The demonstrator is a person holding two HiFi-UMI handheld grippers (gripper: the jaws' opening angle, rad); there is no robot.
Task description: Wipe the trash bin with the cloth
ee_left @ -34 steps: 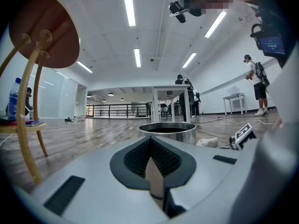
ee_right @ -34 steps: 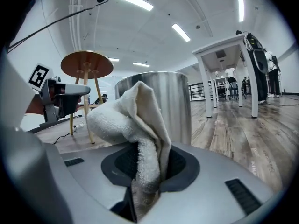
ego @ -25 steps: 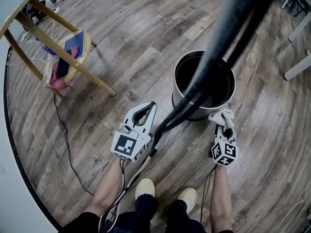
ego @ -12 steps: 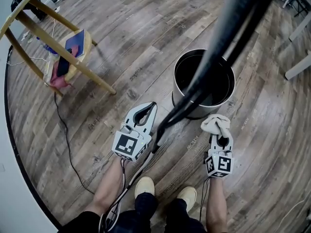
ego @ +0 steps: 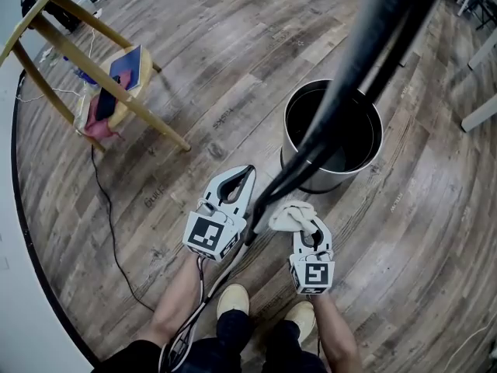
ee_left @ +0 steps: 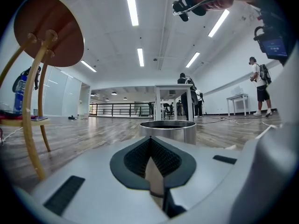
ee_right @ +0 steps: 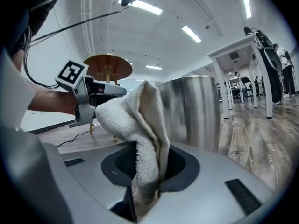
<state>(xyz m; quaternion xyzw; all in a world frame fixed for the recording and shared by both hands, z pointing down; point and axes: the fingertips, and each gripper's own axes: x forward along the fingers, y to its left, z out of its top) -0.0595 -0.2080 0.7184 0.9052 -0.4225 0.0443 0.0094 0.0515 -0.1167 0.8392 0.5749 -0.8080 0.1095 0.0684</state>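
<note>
A round steel trash bin (ego: pixel 334 134) with a dark inside stands on the wooden floor; it also fills the middle of the right gripper view as the bin (ee_right: pixel 191 111) and shows ahead in the left gripper view as the bin (ee_left: pixel 169 129). My right gripper (ego: pixel 307 225) is shut on a white cloth (ego: pixel 293 214), held low by the bin's near left side; the cloth (ee_right: pixel 140 139) hangs bunched between the jaws. My left gripper (ego: pixel 239 183) is shut and empty, left of the bin.
A wooden stool (ego: pixel 93 68) with coloured items (ego: pixel 116 80) on its lower shelf stands at the far left. A black cable (ego: pixel 105 224) runs across the floor. A thick dark hose (ego: pixel 349 84) crosses the head view. White table legs (ego: pixel 481 115) stand at the right.
My right gripper has carried the cloth leftward and nearer to me, from the bin's near right side round to its near left. The left gripper has barely moved.
</note>
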